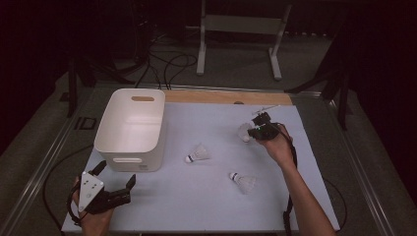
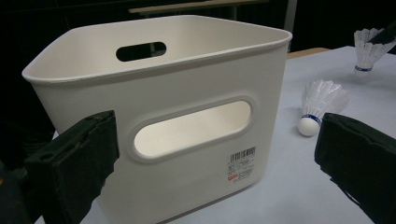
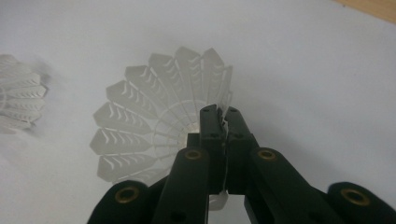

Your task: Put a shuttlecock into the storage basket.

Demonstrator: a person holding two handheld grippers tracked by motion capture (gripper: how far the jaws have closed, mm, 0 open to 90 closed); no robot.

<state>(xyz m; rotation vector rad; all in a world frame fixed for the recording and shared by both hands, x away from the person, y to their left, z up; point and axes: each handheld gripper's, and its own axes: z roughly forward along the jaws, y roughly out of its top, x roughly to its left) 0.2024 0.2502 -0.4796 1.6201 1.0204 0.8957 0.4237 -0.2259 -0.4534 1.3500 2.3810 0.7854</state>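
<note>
Three white shuttlecocks are here. In the right gripper view my right gripper [image 3: 223, 116] is shut on the feather rim of one shuttlecock [image 3: 149, 121], just above the white table. From above, that gripper [image 1: 252, 132] and its shuttlecock [image 1: 244, 132] are at the table's far right. A second shuttlecock [image 1: 197, 154] lies mid-table, a third shuttlecock [image 1: 243, 183] nearer the front. My left gripper [image 1: 116, 174] rests open at the front left, facing the white bin [image 1: 127, 163]. In the left gripper view its jaws stand wide apart before the bin's wall [image 2: 187, 84], nothing between them.
The bin [image 2: 154, 28] looks empty, with handle slots in its walls. The mid-table shuttlecock [image 2: 320, 100] lies right of it. The table [image 1: 206, 201] has a wooden strip along its far edge. Cables and a white frame stand on the floor beyond.
</note>
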